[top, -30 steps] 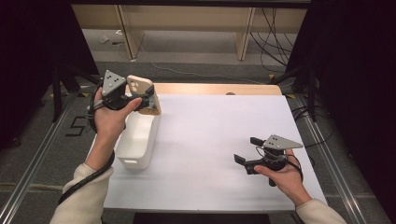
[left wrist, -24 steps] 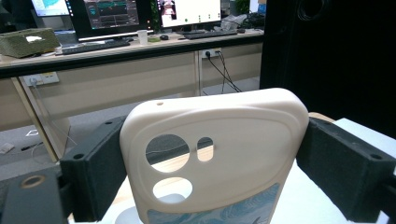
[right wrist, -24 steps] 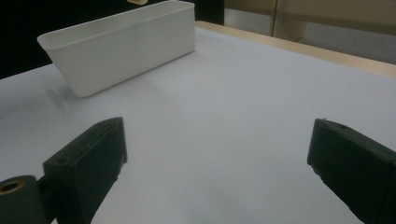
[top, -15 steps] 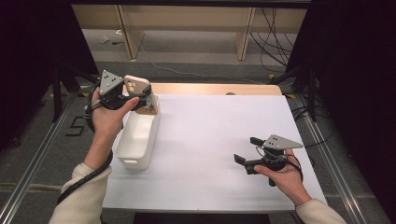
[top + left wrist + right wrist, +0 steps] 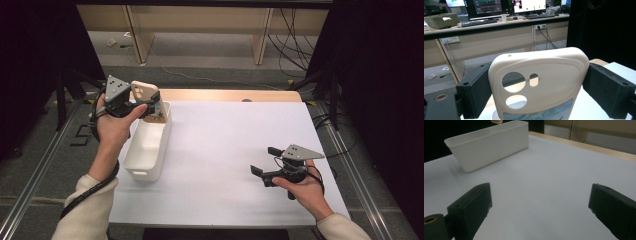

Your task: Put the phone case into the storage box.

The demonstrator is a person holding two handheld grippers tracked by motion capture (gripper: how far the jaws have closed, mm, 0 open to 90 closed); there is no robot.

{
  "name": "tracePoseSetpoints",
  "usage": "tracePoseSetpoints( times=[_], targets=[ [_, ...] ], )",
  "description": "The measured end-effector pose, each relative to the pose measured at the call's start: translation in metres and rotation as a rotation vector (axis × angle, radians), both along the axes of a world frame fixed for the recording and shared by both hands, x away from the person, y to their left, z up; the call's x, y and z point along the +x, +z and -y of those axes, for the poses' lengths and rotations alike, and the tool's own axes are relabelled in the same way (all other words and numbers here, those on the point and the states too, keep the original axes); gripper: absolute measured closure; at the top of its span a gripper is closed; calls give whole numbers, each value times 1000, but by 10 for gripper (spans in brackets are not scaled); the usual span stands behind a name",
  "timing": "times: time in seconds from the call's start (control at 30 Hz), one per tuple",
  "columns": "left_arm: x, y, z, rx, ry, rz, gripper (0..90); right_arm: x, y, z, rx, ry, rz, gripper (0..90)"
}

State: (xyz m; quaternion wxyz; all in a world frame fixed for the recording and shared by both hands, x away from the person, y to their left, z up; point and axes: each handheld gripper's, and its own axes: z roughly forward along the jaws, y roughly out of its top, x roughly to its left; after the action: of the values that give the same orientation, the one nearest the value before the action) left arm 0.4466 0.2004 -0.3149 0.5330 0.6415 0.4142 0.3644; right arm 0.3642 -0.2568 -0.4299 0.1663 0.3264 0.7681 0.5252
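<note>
Left gripper (image 5: 150, 102) raised over the far end of the white bin (image 5: 145, 150), at the left side of the worktop (image 5: 230, 150). My fingers (image 5: 474, 87) here are clamped on a cream phone case (image 5: 541, 80), one pad on each long edge, spread about as wide as the case itself. In the left gripper view the case stands upright between the pads, back face toward the camera: two round camera cut-outs, one small slot beside them, a tiny hole near the top edge, and a blue patterned print along the bottom. From the high view the case (image 5: 145, 95) sits off the worktop, held above the bin's far rim; whether its lower edge touches the rim I cannot tell. The bin is a long, narrow, open tub, lying lengthwise away from me, with nothing visible inside it. Right gripper (image 5: 265, 161) sits low at the right side of the worktop, well apart from the bin, pointing toward it. Its fingers (image 5: 471, 205) stand wide with nothing between them, bare white surface below. In the right gripper view the bin (image 5: 489, 143) lies ahead on the white sheet, one long wall facing the camera, and a scrap of the cream case (image 5: 497, 121) pokes in at the top edge above it.
</note>
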Motion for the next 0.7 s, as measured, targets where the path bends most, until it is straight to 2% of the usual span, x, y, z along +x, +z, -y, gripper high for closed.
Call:
tracePoseSetpoints(
  times=[0.7],
  targets=[
    [6, -5, -4, 9, 8, -13, 113, -1, 1, 0, 7, 2, 5, 59]
  ],
)
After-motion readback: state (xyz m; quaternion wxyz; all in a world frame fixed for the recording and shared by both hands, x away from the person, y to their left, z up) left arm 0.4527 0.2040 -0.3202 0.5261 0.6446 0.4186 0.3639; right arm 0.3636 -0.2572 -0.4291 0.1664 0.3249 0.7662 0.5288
